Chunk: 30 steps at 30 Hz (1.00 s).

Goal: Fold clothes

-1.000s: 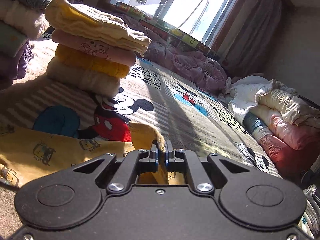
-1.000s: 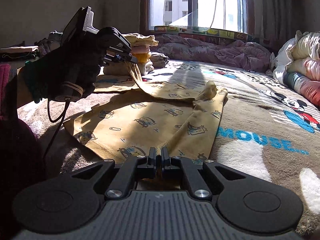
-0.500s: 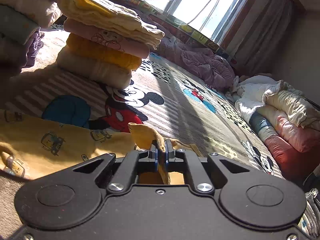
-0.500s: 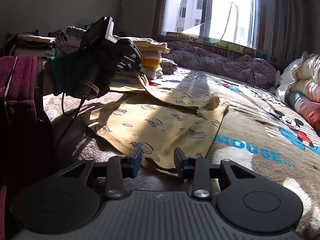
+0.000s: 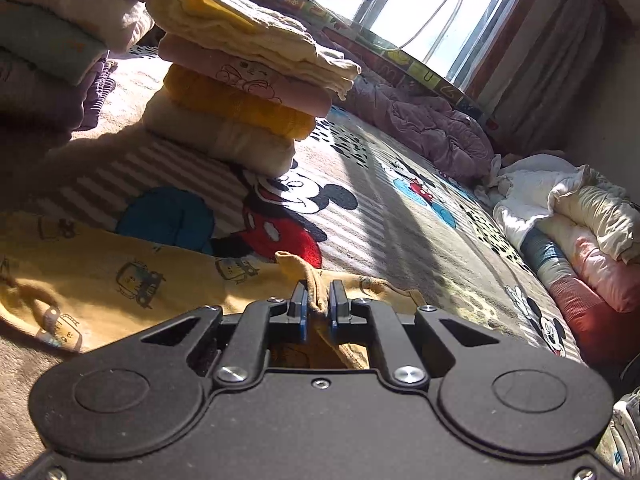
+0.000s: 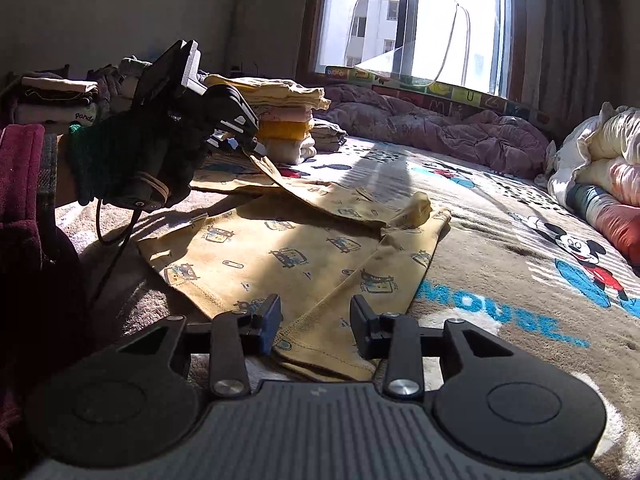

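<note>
A yellow garment with small car prints [image 6: 296, 248] lies spread on the Mickey Mouse blanket [image 6: 500, 248]. My left gripper [image 5: 318, 304] is shut on a bunched edge of the garment [image 5: 120, 276] and holds that edge lifted; it shows at the left of the right wrist view [image 6: 244, 146], with fabric hanging from it. My right gripper [image 6: 314, 320] is open, its jaws wide apart over the garment's near hem, holding nothing.
A stack of folded clothes [image 5: 244, 92] stands on the blanket ahead of my left gripper, with another stack [image 5: 56, 28] to its left. A purple quilt [image 6: 440, 132] lies under the window. Rolled bedding [image 6: 600, 176] sits at the right.
My right gripper has opened and let go of the garment's near hem. My left gripper, still shut on the fabric, has moved closer to the stack of folded clothes.
</note>
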Each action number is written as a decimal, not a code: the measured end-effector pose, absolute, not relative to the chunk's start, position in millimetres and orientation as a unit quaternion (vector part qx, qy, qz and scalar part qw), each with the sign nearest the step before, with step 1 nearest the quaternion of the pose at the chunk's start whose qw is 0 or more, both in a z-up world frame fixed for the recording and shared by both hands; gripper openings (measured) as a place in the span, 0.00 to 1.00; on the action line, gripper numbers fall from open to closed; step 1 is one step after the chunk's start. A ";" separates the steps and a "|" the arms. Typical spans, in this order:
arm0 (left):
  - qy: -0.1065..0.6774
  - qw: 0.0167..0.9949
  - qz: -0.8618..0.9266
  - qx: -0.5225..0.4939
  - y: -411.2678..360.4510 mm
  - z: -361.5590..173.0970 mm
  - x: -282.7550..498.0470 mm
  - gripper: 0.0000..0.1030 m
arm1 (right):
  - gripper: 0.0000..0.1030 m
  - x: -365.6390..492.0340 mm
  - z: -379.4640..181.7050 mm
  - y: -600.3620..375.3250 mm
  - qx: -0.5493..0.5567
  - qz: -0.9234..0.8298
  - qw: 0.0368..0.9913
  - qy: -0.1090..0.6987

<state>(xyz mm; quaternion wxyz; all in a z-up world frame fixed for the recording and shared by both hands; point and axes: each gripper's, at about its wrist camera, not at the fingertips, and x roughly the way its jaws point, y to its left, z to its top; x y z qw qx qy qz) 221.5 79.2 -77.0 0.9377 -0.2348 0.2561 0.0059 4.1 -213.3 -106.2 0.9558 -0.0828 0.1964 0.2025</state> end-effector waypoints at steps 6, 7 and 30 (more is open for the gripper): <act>0.234 0.950 0.105 -0.176 77.7 -62.2 202.8 0.20 | 0.37 56.4 -90.7 -231.1 -0.082 0.187 0.960 0.189; 0.226 0.954 0.107 -0.165 74.7 -57.9 199.4 0.20 | 0.37 68.4 -88.9 -235.9 -0.076 0.186 0.961 0.191; 0.306 0.916 -0.251 0.070 -128.2 -56.6 266.3 0.24 | 0.28 188.6 -111.4 -257.9 -0.062 0.259 0.929 0.257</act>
